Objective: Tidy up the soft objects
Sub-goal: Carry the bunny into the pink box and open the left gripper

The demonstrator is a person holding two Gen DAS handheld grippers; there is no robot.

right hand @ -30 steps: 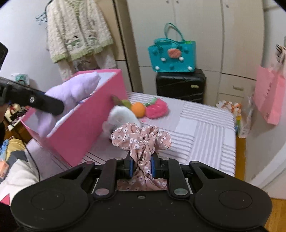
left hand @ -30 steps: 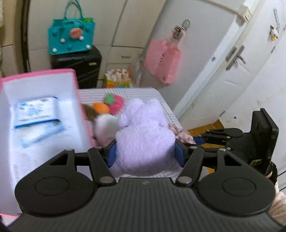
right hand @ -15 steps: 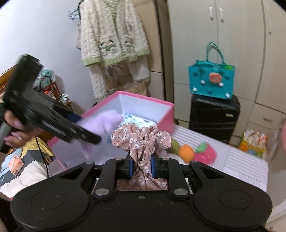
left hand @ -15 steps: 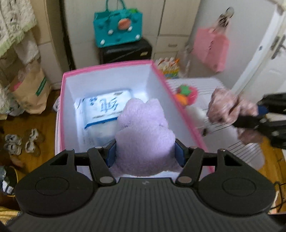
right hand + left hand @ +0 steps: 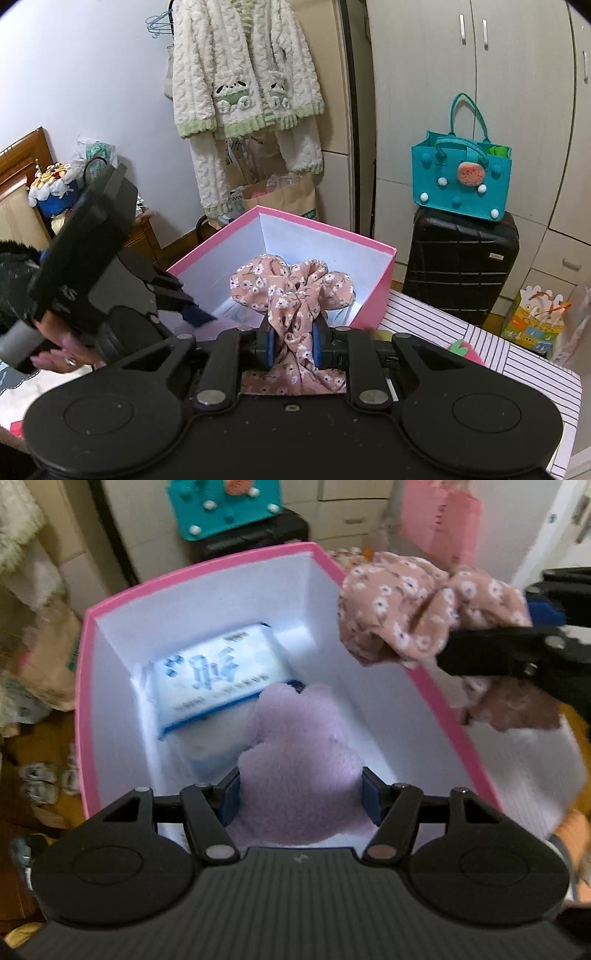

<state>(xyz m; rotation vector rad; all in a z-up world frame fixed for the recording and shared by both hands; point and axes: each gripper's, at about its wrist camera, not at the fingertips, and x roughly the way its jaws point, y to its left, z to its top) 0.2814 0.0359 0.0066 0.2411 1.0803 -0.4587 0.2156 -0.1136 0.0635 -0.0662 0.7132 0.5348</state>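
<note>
Purple plush toy [image 5: 299, 771] is clamped in the left tool [image 5: 300, 797], inside the pink box [image 5: 83, 716] above its white floor. Beyond it lies a tissue pack [image 5: 214, 675]. The right tool [image 5: 291, 341] grips a floral scrunchie [image 5: 291, 291] over the box's right rim.

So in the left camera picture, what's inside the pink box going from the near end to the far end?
Purple plush held in the left tongs → blue-and-white packet → far white wall of the pink box.
</note>
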